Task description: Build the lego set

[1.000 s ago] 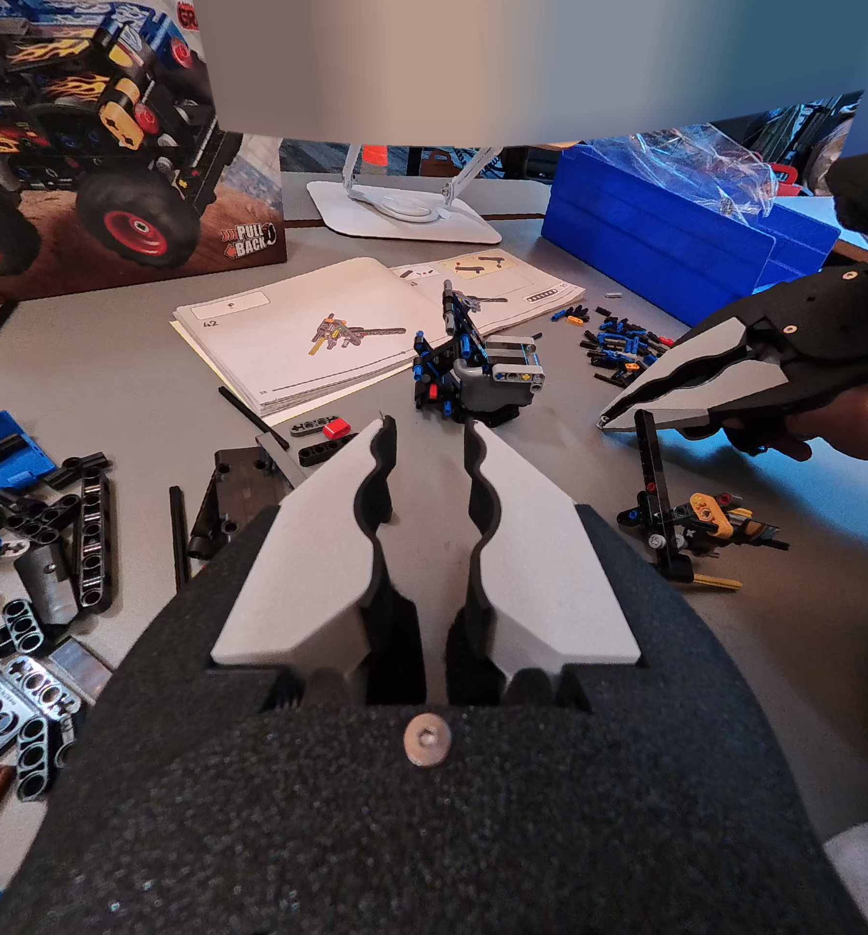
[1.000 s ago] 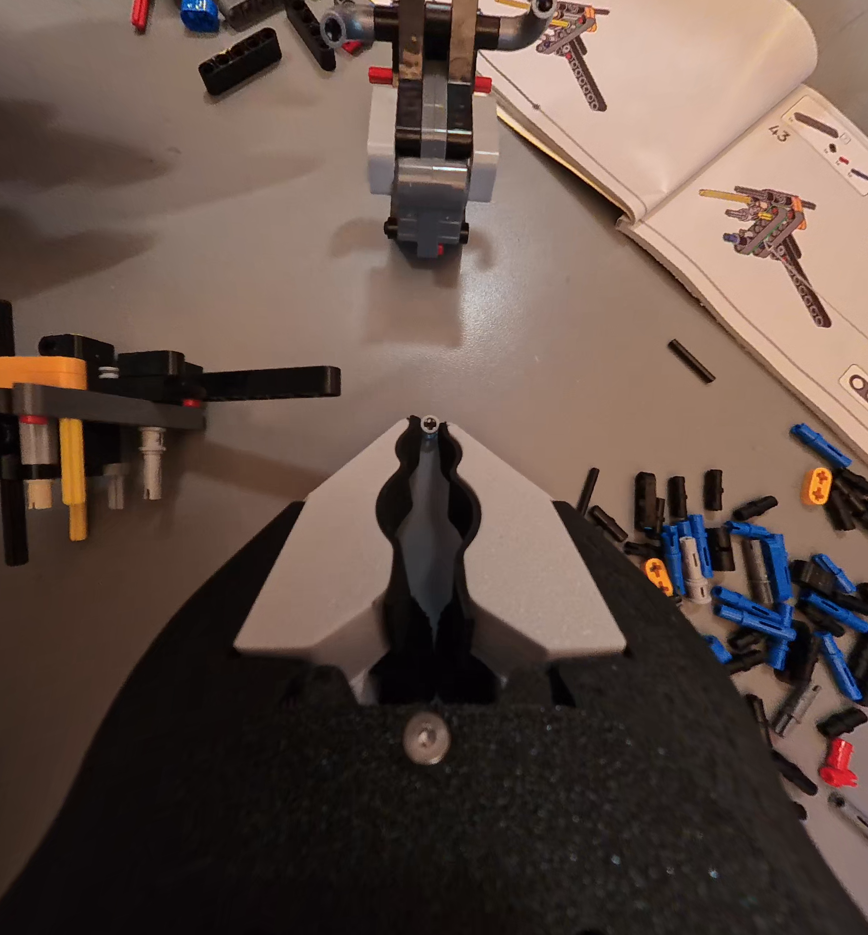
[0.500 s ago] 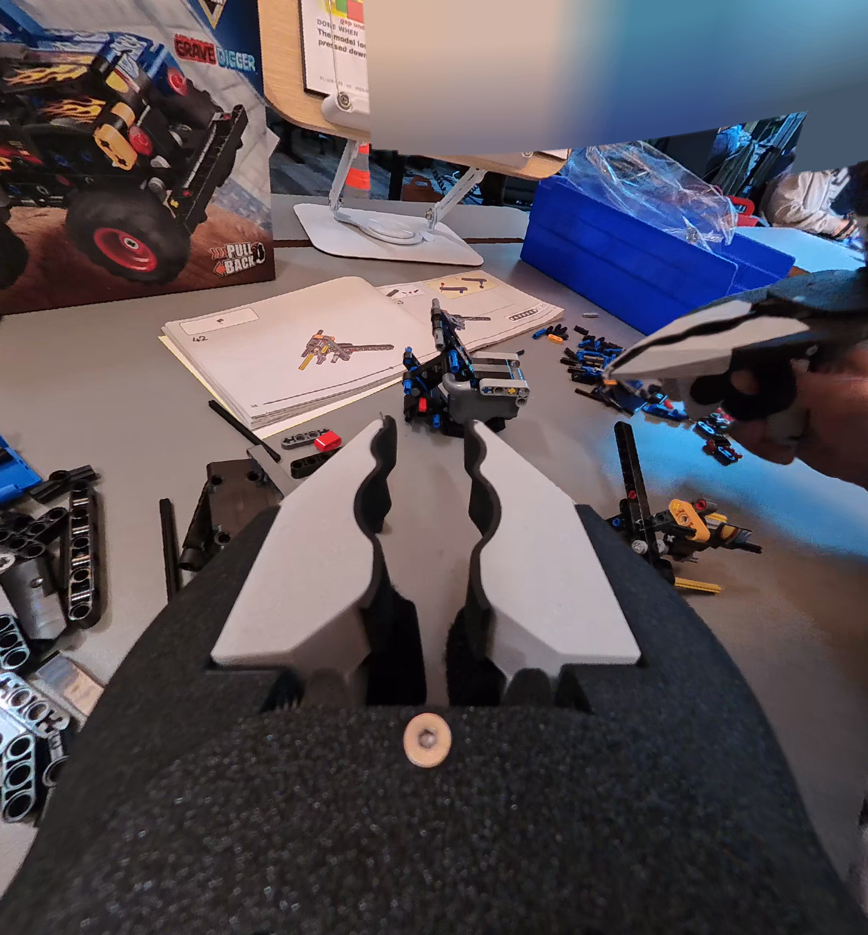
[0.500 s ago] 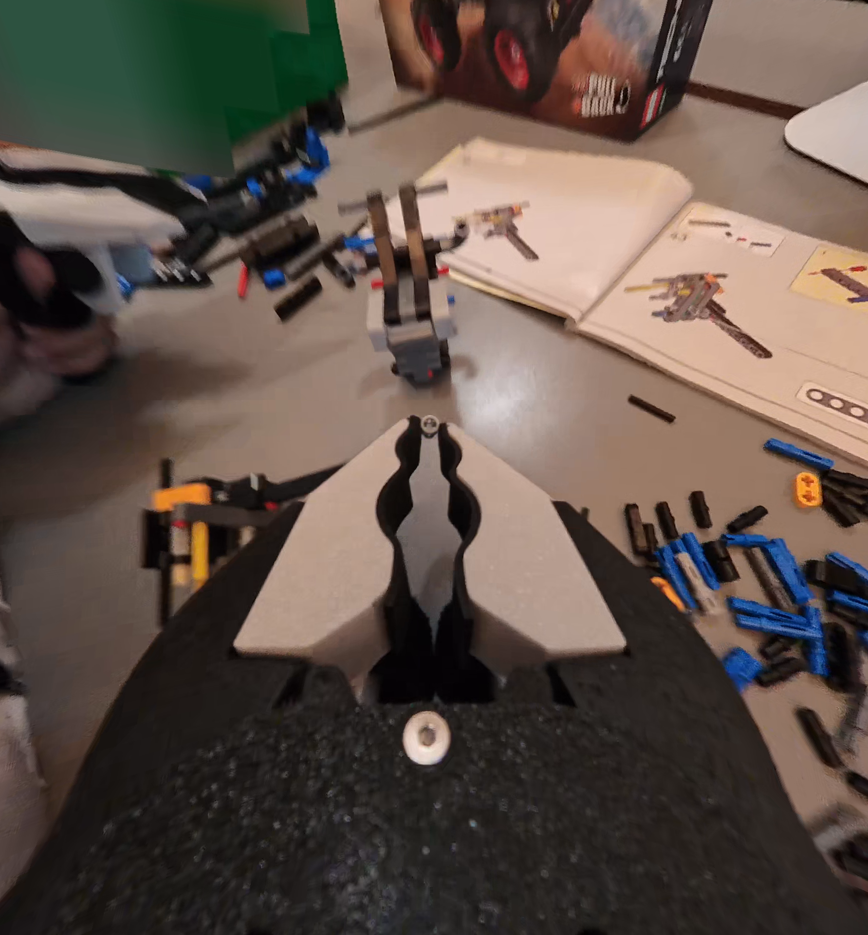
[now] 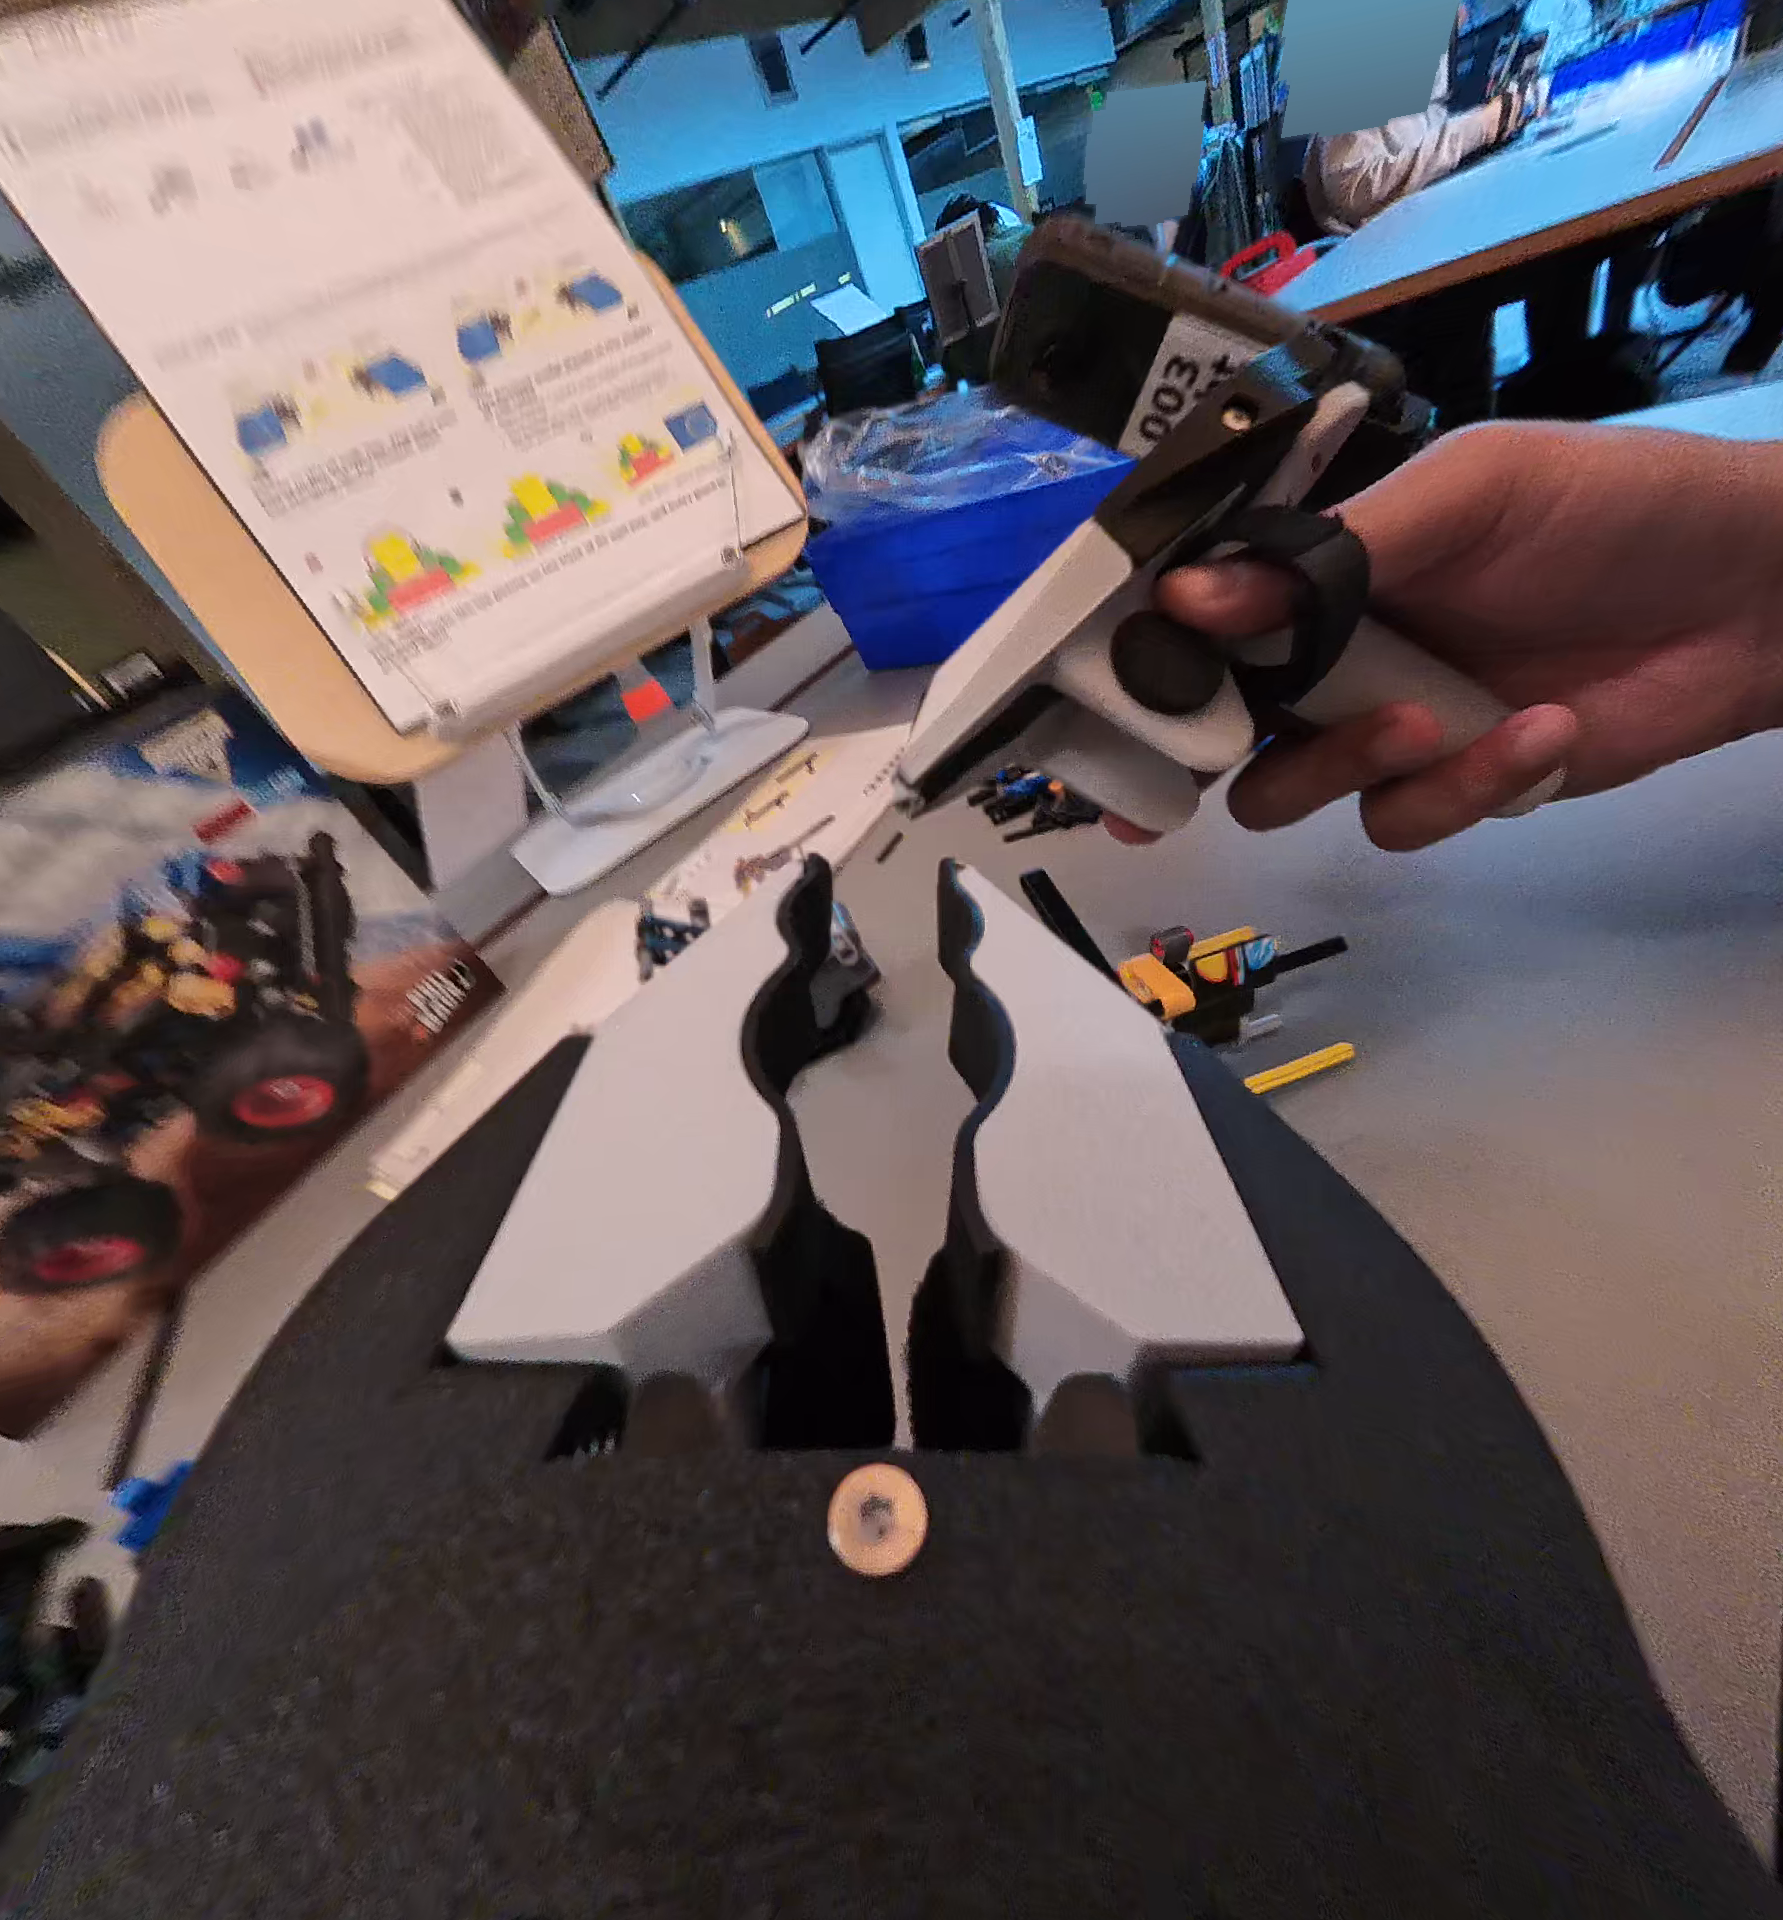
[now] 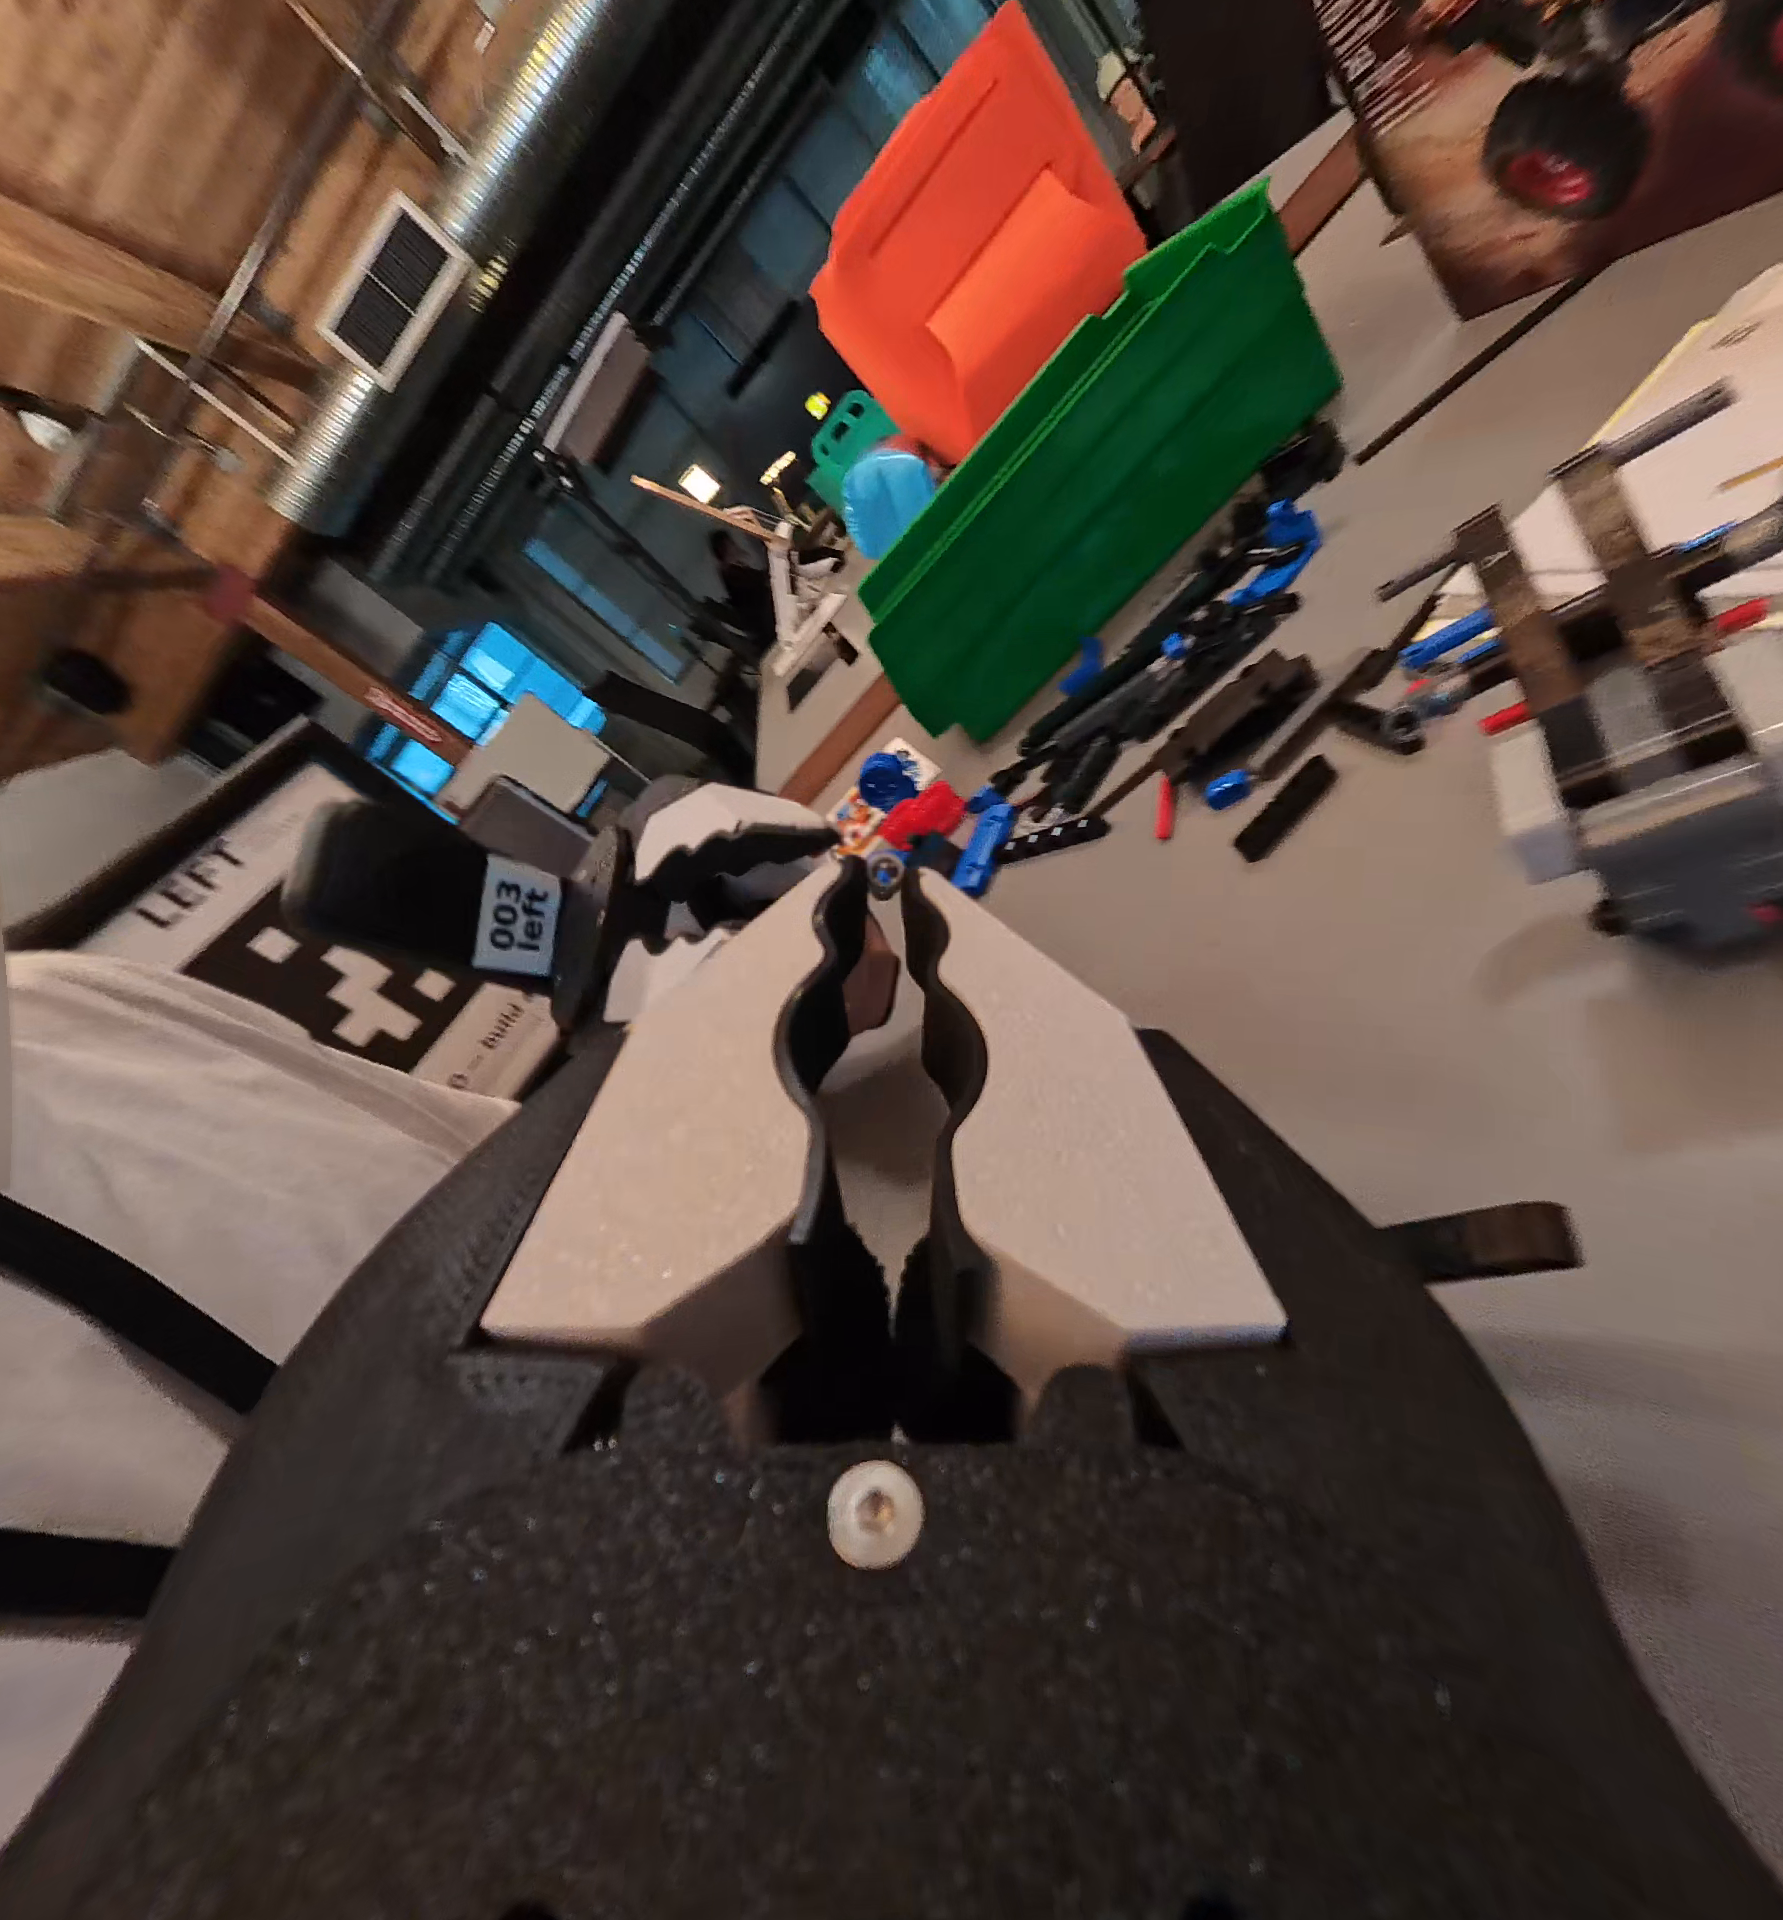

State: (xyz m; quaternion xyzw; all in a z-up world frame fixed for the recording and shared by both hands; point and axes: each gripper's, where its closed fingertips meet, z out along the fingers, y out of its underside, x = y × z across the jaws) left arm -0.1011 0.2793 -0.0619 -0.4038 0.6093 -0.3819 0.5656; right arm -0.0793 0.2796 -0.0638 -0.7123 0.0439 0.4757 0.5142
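Right tool pinching small pin at tips.

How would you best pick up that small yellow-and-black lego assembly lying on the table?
Probably by its long black beam, coming from above with jaws across its narrow width: it lies flat and juts clear of the knobbly yellow-and-black assembly.

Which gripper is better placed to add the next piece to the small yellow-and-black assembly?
Right, probably: the right gripper is shut on a small grey pin at its tips. The left gripper is open and empty, so it could steady the assembly instead.
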